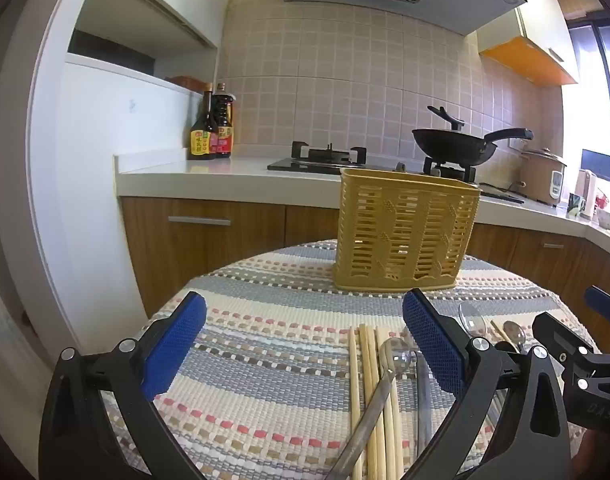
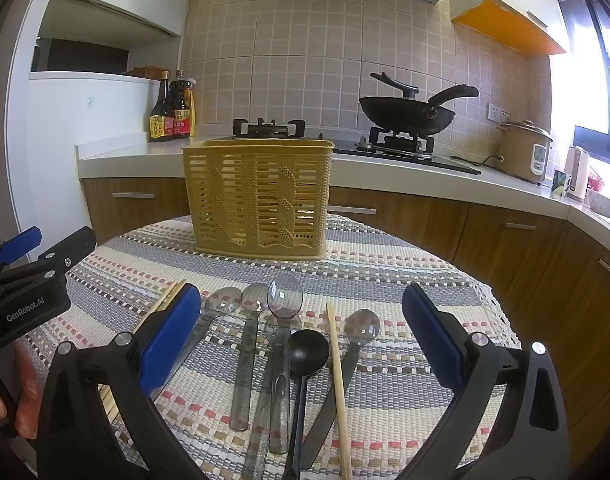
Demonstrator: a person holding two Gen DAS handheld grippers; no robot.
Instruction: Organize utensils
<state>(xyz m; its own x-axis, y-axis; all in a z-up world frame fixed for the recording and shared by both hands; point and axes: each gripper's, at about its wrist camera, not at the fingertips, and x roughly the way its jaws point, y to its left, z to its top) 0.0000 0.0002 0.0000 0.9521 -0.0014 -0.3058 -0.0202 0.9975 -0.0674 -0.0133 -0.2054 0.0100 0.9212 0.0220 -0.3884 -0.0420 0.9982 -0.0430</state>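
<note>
**Utensils laid out, both tools spread wide**

On the cloth-covered desk point(image 2: 385, 264), spoons and chopsticks lie below the yellow slotted basket point(image 2: 257, 200) at 12 o'clock. Left tool point(image 1: 305, 344) released, nothing held, over the chopstick bundle point(image 1: 369, 392). Right tool point(image 2: 301, 340) released above the clear spoons point(image 2: 285, 300), black spoon point(image 2: 309, 352) and a lone chopstick point(image 2: 339, 384).

Risk: handles overlap, so one pinch may drag neighbours. Basket interior hidden; handle ends cut off at 6 o'clock.

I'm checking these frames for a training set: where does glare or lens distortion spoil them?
Left wrist view: the window at right blows out white, and the counter edge bows with fisheye curve. Right wrist view: the window is overexposed too, glints sit on the clear spoons, and corners go dark; the yellow basket stays sharp.
</note>
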